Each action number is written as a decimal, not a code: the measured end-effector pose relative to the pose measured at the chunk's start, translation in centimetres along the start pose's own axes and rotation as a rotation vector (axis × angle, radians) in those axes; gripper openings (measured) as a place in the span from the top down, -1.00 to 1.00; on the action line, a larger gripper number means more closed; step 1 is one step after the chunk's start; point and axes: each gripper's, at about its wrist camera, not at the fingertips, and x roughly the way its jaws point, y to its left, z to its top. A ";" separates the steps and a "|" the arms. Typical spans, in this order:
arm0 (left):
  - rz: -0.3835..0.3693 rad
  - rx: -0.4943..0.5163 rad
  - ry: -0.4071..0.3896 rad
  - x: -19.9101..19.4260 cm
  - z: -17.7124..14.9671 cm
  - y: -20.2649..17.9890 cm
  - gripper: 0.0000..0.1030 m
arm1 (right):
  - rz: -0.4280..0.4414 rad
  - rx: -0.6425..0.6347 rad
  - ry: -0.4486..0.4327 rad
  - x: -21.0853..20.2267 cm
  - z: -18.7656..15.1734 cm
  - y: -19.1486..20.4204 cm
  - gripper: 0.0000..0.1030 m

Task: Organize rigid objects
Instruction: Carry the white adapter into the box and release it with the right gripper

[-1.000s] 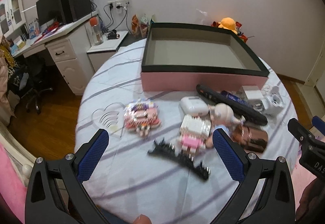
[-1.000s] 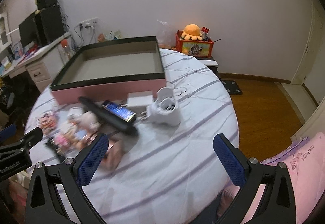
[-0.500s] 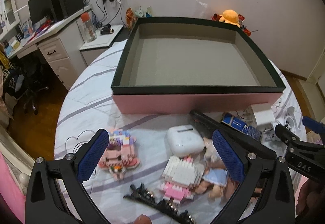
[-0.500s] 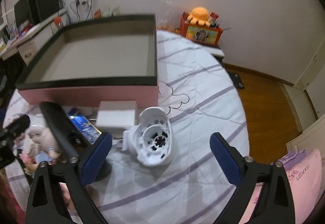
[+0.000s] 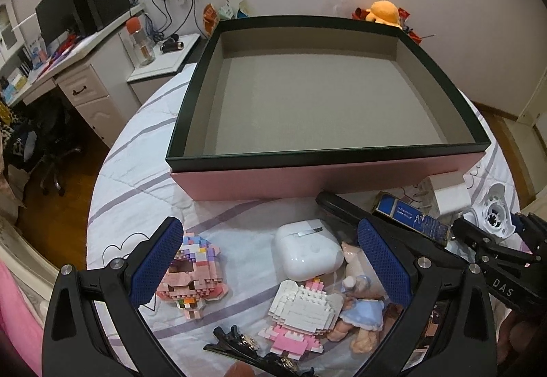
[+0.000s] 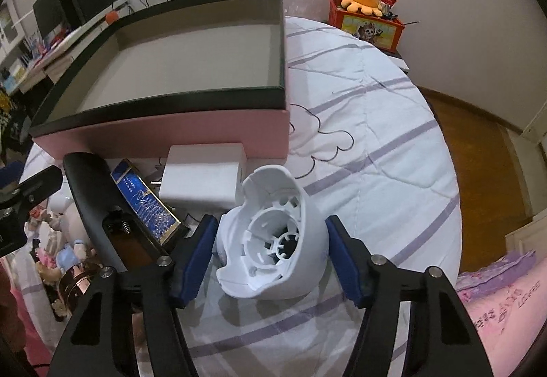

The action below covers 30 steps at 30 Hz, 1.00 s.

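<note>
Closing around the white plastic shell (image 6: 273,233), the right gripper (image 6: 271,255) has a blue pad on each side of it, the pads near its sides but not clearly pressing yet. At the shell's eleven o'clock lies a white charger block (image 6: 201,178), at nine o'clock a blue packet (image 6: 147,202) on a black remote (image 6: 92,192). At twelve sits the pink box (image 6: 164,134), empty. The left gripper (image 5: 270,260) hangs with jaws wide apart over the white earbud case (image 5: 307,254), with brick figures (image 5: 191,274) at its seven o'clock.
</note>
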 end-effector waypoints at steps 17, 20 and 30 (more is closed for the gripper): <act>-0.040 -0.036 -0.031 -2.0 1.9 1.7 -1.00 | -0.003 0.026 -0.103 -6.0 2.0 0.4 -0.26; -0.041 -0.052 -0.040 -2.1 2.8 2.5 -1.00 | 0.003 -0.003 -0.141 -6.7 4.2 1.3 -0.26; 0.023 -0.081 -0.066 -0.7 7.0 5.0 -1.00 | 0.083 -0.060 -0.162 -3.4 10.9 5.5 -0.26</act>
